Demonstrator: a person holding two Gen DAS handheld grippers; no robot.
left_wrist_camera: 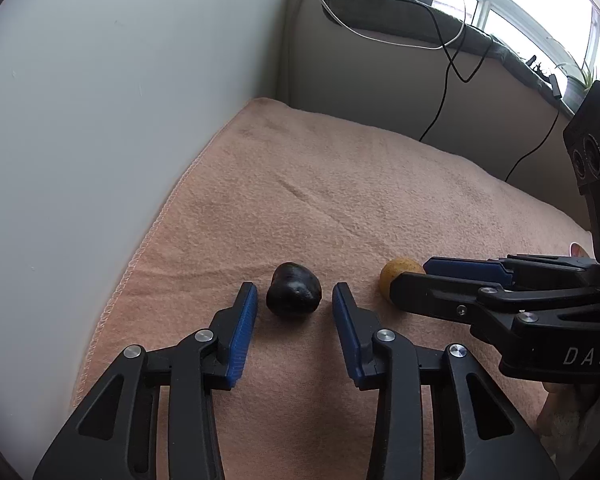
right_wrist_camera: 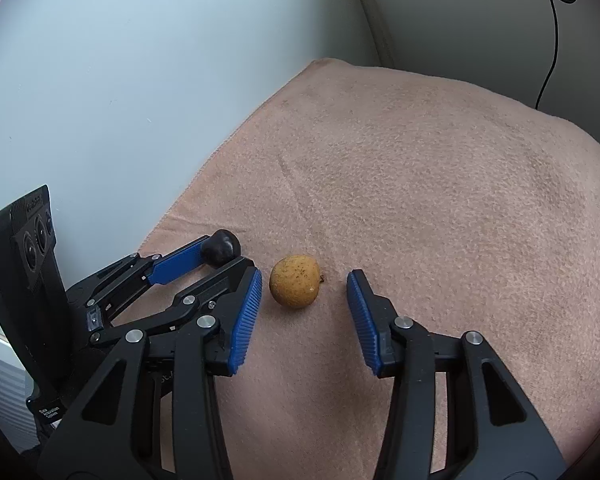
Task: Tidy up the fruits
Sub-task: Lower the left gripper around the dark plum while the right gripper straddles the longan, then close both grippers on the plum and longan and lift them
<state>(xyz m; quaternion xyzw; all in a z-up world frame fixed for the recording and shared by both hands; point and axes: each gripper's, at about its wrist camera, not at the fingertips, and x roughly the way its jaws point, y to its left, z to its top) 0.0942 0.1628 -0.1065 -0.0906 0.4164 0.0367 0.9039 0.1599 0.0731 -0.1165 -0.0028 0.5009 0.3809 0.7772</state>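
Two pickups are lining up side by side here on the peach towel. The left hand-held gripper is spread around the dark fruit, blue pads flanking it with slim gaps on both sides, nothing pinched yet. The right hand-held gripper is likewise spread around the yellow fruit, its left pad nearly touching, its right pad well clear. Both fruits sit on the towel near the white wall, just beside each other. For a clean grab, I'd say centre each fruit between the pads, especially on the right, then squeeze gently at the widest part; round fruit on soft cloth could roll or squirt forward.
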